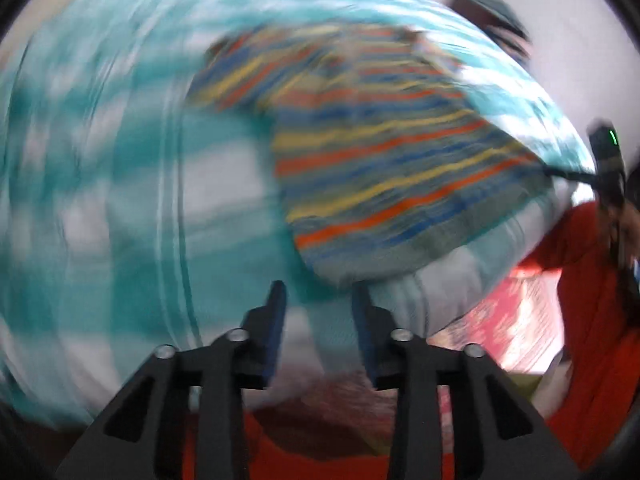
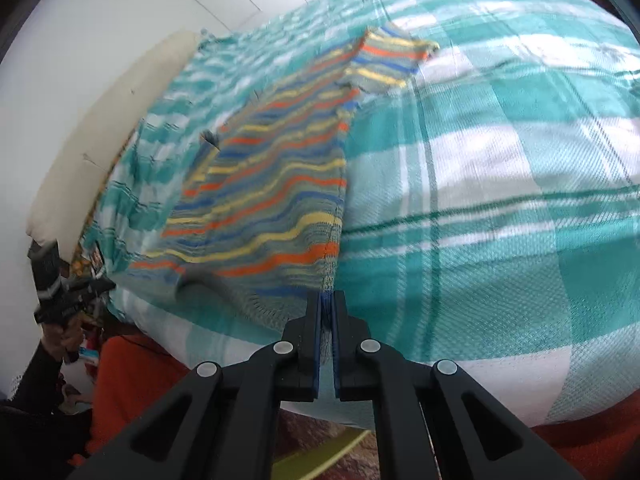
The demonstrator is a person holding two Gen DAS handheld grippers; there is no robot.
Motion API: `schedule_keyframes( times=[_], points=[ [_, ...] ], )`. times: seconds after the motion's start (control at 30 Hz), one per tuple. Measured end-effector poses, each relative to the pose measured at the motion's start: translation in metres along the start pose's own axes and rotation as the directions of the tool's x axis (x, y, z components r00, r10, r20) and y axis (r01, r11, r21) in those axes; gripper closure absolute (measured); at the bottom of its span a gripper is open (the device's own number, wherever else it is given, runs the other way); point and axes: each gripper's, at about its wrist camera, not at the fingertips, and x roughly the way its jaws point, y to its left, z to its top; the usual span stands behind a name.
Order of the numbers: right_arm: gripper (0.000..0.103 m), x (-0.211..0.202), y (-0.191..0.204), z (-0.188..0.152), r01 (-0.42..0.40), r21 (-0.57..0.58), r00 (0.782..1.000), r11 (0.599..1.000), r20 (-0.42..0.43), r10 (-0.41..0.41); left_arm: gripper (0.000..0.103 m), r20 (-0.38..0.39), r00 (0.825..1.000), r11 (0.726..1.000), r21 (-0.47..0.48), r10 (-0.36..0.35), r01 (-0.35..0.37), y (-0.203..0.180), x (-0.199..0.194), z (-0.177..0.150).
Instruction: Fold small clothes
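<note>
Folding a striped knit top on the checked bed

My right gripper [image 2: 328, 304] is clamped tight on the near hem corner of the small grey knitted top with orange, yellow and blue stripes [image 2: 276, 184], right at the near edge of the bed covered in a teal-and-white checked sheet [image 2: 500, 184]. My left gripper [image 1: 319, 300] hangs partly open over that same near edge with nothing between its fingers; its view is blurred. The top lies spread on the sheet, running from the near edge toward the far side, one short sleeve [image 2: 390, 60] at its far end. A pale cushion [image 2: 108, 140] sits at the bed's far left edge.
</note>
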Motion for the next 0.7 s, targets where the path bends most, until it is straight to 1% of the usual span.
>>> schedule_keyframes(
  times=[0.03,0.07,0.1,0.13,0.17,0.2,0.23,0.3,0.37,0.4,0.43,0.47,0.5,0.53,0.6,0.67,0.7],
  points=[
    [0.098,0.002,-0.003,0.001,-0.003,0.010,1.000,1.000,-0.007,0.003,0.048,-0.002,1.000,0.997,-0.073,-0.029,0.029,0.009,0.003,-0.003],
    [0.096,0.005,-0.006,0.001,-0.003,0.023,1.000,1.000,-0.018,0.003,0.041,0.019,0.997,0.980,-0.182,-0.081,0.083,0.020,0.007,-0.009],
    [0.093,0.008,-0.011,0.002,-0.002,0.047,1.000,0.999,-0.030,0.004,0.028,0.042,0.993,0.965,-0.235,-0.106,0.113,0.023,0.009,-0.012],
    [0.092,0.011,-0.018,0.003,-0.003,0.078,0.999,0.997,-0.040,0.006,0.022,0.076,0.990,0.945,-0.295,-0.122,0.140,0.027,0.013,-0.015],
    [0.080,0.012,-0.022,0.003,-0.011,0.101,0.999,0.995,-0.048,0.016,0.022,0.087,0.989,0.939,-0.314,-0.120,0.142,0.026,0.015,-0.014],
    [0.064,0.014,-0.028,0.002,-0.028,0.128,0.998,0.991,-0.059,0.036,0.022,0.090,0.989,0.932,-0.335,-0.115,0.139,0.025,0.020,-0.012],
    [0.058,0.014,-0.031,0.000,-0.052,0.149,0.996,0.987,-0.060,0.062,0.022,0.087,0.989,0.927,-0.347,-0.117,0.140,0.023,0.026,-0.011],
    [0.057,0.014,-0.034,-0.001,-0.084,0.166,0.993,0.983,-0.066,0.096,0.023,0.070,0.987,0.917,-0.364,-0.146,0.162,0.023,0.042,-0.004],
    [0.057,0.018,-0.032,0.000,-0.088,0.155,0.991,0.984,-0.082,0.102,0.042,0.029,0.981,0.917,-0.351,-0.193,0.190,0.009,0.056,0.000],
    [0.057,0.023,-0.030,0.001,-0.095,0.137,0.989,0.986,-0.099,0.109,0.074,-0.001,0.978,0.920,-0.340,-0.207,0.194,0.002,0.066,0.003],
    [0.065,0.027,-0.027,0.002,-0.096,0.122,0.987,0.988,-0.115,0.110,0.097,-0.040,0.976,0.923,-0.333,-0.216,0.190,-0.006,0.075,0.006],
    [0.077,0.032,-0.024,0.004,-0.095,0.104,0.985,0.990,-0.136,0.109,0.099,-0.053,0.975,0.923,-0.335,-0.218,0.188,-0.007,0.078,0.010],
    [0.098,0.036,-0.022,0.005,-0.094,0.093,0.981,0.991,-0.160,0.108,0.099,-0.050,0.977,0.927,-0.328,-0.208,0.180,-0.012,0.075,0.012],
    [0.098,0.036,-0.020,0.007,-0.090,0.089,0.979,0.992,-0.175,0.104,0.100,-0.041,0.975,0.926,-0.323,-0.218,0.193,-0.014,0.067,0.013],
    [0.098,0.022,-0.014,0.009,-0.124,0.073,0.974,0.990,-0.180,0.135,0.100,0.016,0.962,0.915,-0.304,-0.273,0.265,-0.017,0.041,0.011],
    [0.098,0.003,-0.013,0.010,-0.167,0.084,0.967,0.982,-0.179,0.179,0.100,0.041,0.955,0.914,-0.280,-0.294,0.293,-0.017,0.016,0.006],
    [0.098,-0.007,-0.013,0.010,-0.182,0.097,0.965,0.979,-0.176,0.196,0.100,0.036,0.955,0.915,-0.278,-0.294,0.292,-0.017,0.011,0.002]
  ],
)
